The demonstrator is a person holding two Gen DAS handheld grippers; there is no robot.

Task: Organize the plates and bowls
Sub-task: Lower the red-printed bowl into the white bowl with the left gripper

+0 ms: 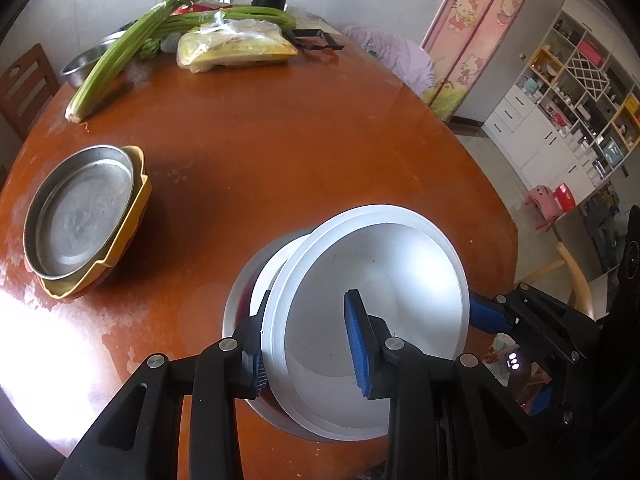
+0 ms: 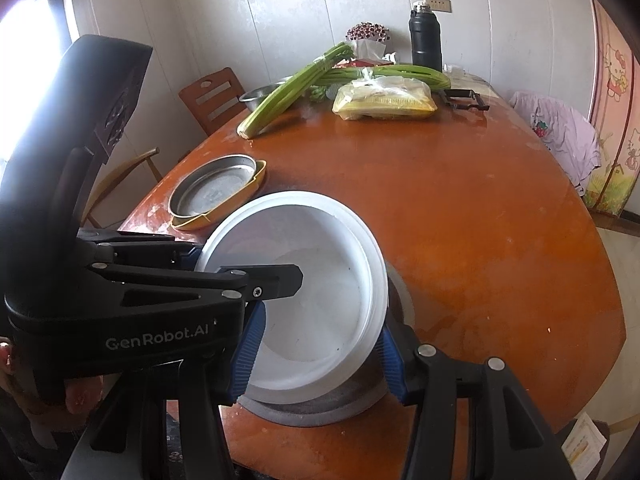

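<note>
Both hand-held grippers, L (image 1: 308, 344) & R (image 2: 320, 356), angled down, clamp tilted white bowl (image 1: 380, 280) rim.

We see a glossy, worn orange-brown wooden table (image 1: 280, 152). The round white bowl (image 1: 384, 264) looks like smooth matt plastic. A dull, scuffed round steel pan (image 1: 80, 212) rests in a glazed yellow dish (image 1: 136, 208). Ribbed blue rubbery pads (image 1: 356, 340) line matt black plastic arms.

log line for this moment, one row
left gripper: shut on white bowl rim | right gripper: shut on white bowl | bowl tilted over metal bowl
</note>
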